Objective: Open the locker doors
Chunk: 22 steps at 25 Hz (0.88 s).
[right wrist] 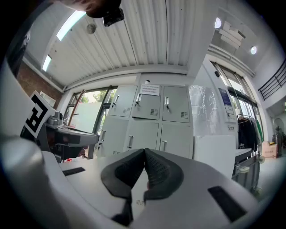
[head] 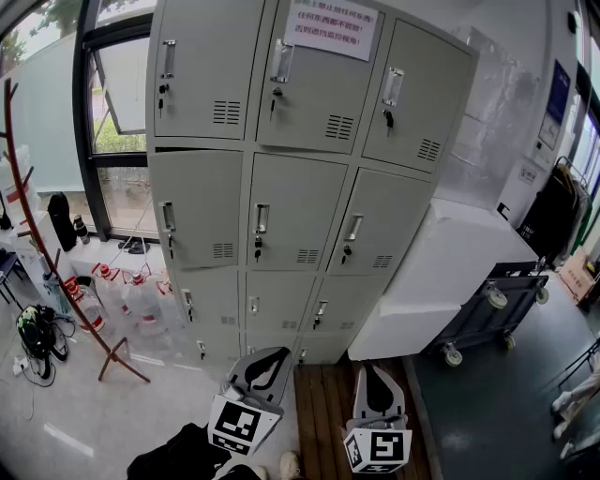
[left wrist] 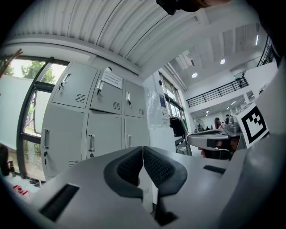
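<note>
**Grey steel lockers shut, both grippers empty in front of them**

A white notice [head: 330, 26] with red Chinese print is taped on the top middle door of the lockers [head: 281, 206]; the characters are too small to read. The lockers are matt grey sheet metal in three columns. Each flat door carries an upright chrome handle, a key lock and a block of louvred vent slits. All the doors in the head view appear closed.

The left gripper [head: 270, 354] and right gripper [head: 375, 370] are smooth grey plastic. Each has a cube of black-and-white square markers and points at the lockers without touching them. In both gripper views the ribbed black fingers [left wrist: 129, 167] are pressed together with nothing between them.

A white box-shaped unit [head: 450, 272] stands just right of the lockers, with a dark trolley [head: 487, 314] on castors beside it. On the left are a red coat stand [head: 37, 234], clear bottles [head: 131, 300] on the floor and a window [head: 117, 122].
</note>
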Motion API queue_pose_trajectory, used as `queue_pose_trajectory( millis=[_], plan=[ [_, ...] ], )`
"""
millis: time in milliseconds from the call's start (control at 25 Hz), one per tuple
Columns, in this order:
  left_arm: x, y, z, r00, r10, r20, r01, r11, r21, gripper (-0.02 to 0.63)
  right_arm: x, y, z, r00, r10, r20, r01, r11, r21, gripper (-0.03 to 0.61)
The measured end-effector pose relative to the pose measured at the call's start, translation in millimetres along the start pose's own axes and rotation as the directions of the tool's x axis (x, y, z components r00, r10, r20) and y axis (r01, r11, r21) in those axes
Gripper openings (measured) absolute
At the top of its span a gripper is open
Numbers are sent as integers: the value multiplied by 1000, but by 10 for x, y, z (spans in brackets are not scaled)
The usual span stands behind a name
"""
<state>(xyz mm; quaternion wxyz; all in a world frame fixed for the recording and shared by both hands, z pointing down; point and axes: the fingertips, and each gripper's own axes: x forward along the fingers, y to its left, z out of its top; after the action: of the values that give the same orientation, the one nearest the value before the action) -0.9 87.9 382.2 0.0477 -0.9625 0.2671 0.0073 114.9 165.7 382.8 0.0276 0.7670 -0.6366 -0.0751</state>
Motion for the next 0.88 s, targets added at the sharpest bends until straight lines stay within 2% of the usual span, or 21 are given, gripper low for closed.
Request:
queue_pose_trajectory(
  millis=[160, 480, 880],
  plan=[
    [23, 102, -2, 1000, 3, 2, -3, 1000, 1, 25, 70, 51, 18, 1000, -3, 17, 3, 999, 34, 15],
    [213, 289, 5, 1000, 17, 14, -17, 1000, 14, 25, 397, 55, -50, 1000, 23, 2, -23, 1000, 15, 15],
    [957, 601, 0, 999, 32, 20, -33, 999, 17, 25, 1115, -334, -146, 1000, 25, 7, -25, 1000, 11, 15]
  ],
)
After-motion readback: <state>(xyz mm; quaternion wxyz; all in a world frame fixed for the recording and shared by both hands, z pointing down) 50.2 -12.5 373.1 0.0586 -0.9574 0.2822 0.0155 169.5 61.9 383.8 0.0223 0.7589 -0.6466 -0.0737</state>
